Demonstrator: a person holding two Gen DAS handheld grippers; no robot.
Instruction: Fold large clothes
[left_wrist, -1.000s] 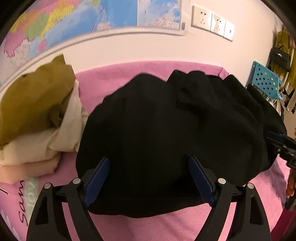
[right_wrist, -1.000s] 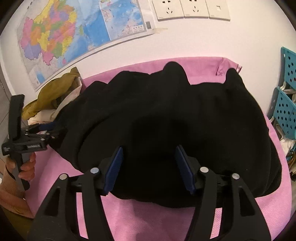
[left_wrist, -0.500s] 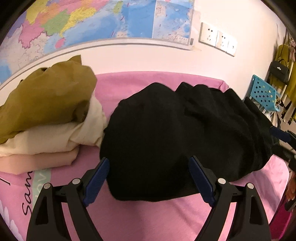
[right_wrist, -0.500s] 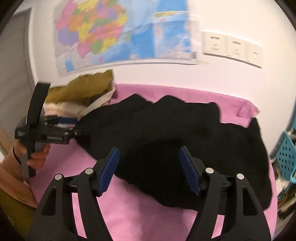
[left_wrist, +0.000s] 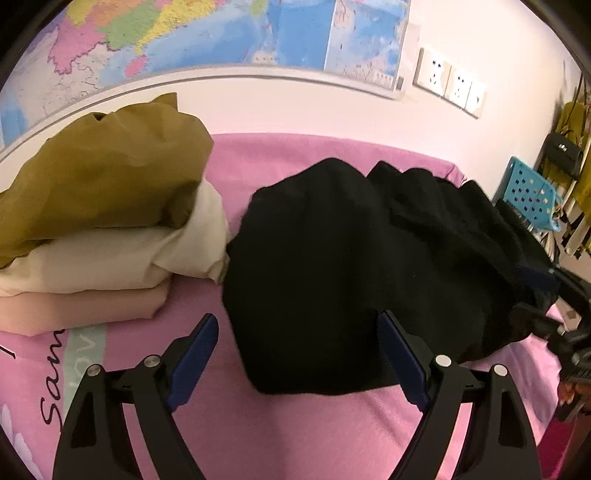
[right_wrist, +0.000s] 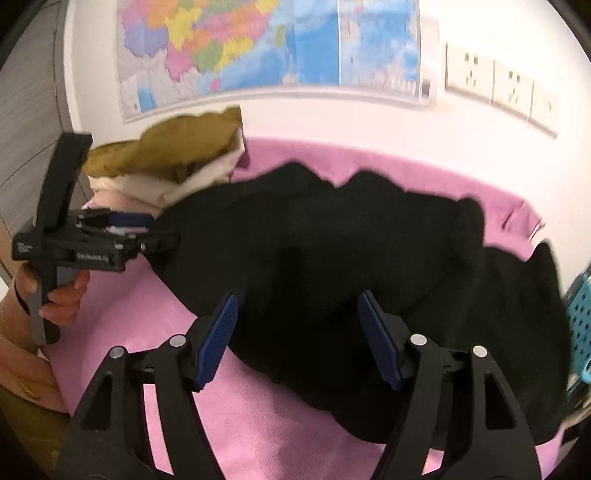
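A white wall (left_wrist: 295, 107) fills the upper frame, carrying a coloured map (left_wrist: 207, 33) at upper left and a row of wall sockets (left_wrist: 448, 86) at upper right. A pink cloth (left_wrist: 332, 435) covers the surface below. At the right edge stands a perforated blue basket (left_wrist: 528, 192).

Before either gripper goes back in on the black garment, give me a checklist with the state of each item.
1. Left gripper open, nothing between its pads: ok.
2. Right gripper open, nothing between its pads: ok.
3. Black garment lies flat for a fold: not ok, it sits bunched and rumpled on the pink cover.
4. Garment clear of the folded stack: not ok, its edge touches the cream layer.
5. A hem or corner picked out to grasp: cannot tell, the dark cloth hides its edges.
6. Bare cover in front for folding: ok.
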